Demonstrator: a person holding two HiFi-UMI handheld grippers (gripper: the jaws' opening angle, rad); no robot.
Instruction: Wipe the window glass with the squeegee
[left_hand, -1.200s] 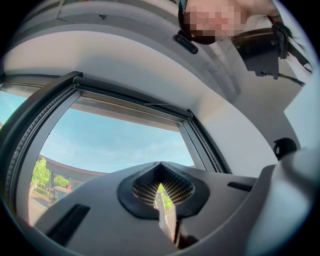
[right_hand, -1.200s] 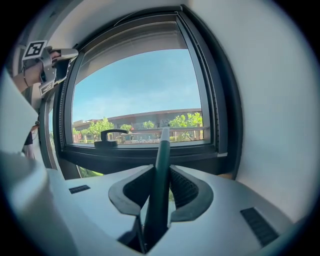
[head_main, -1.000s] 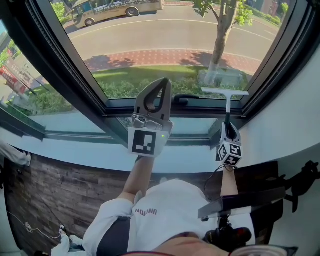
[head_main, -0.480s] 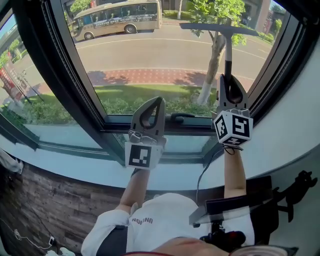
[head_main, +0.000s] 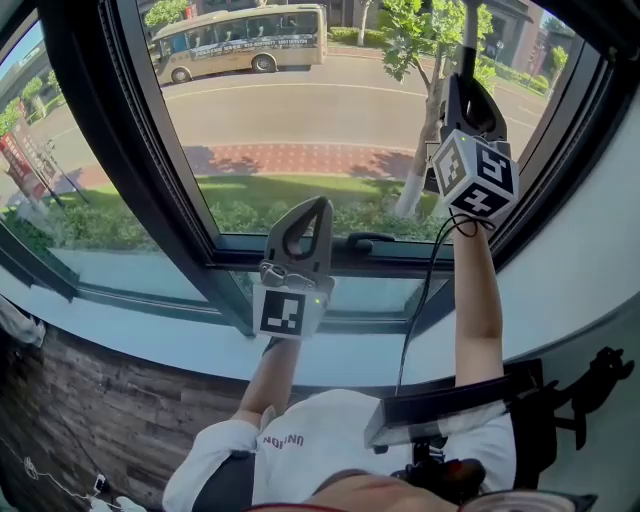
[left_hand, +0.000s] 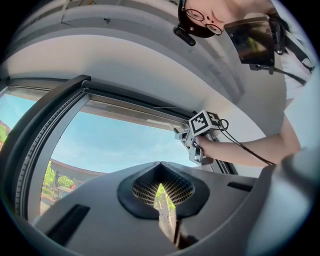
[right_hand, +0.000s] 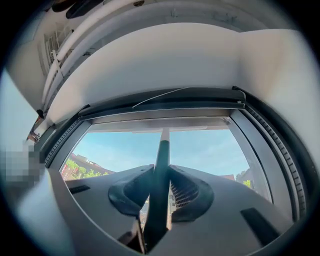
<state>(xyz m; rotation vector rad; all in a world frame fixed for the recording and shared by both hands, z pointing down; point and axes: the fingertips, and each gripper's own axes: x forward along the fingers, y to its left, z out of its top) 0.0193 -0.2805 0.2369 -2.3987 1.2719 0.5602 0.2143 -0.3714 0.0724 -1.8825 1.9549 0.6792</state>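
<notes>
Right tool (right_hand: 160, 172) clamped on squeegee (right_hand: 162, 149), slim dark handle, left tool (left_hand: 161, 167) closed, empty

The left hand-held gripper (head_main: 318, 206) stands upright, jaws pointing up and away from the person. Its jaws are pressed together at the tips with nothing between them, leaving only a small hollow lower down between the ribbed pads (left_hand: 172, 187). Its marker cube (head_main: 284, 312) faces the person, and the bare left forearm (head_main: 270, 368) runs straight back from it.

The right hand-held gripper (head_main: 468, 82) is held high, above and to the right of the left one, on a nearly straight right arm (head_main: 478, 300). Its jaws are clamped on the squeegee handle (right_hand: 162, 150), which runs out between them. The right hand (left_hand: 207, 147) wraps the grip just behind its cube (head_main: 475, 172).
</notes>
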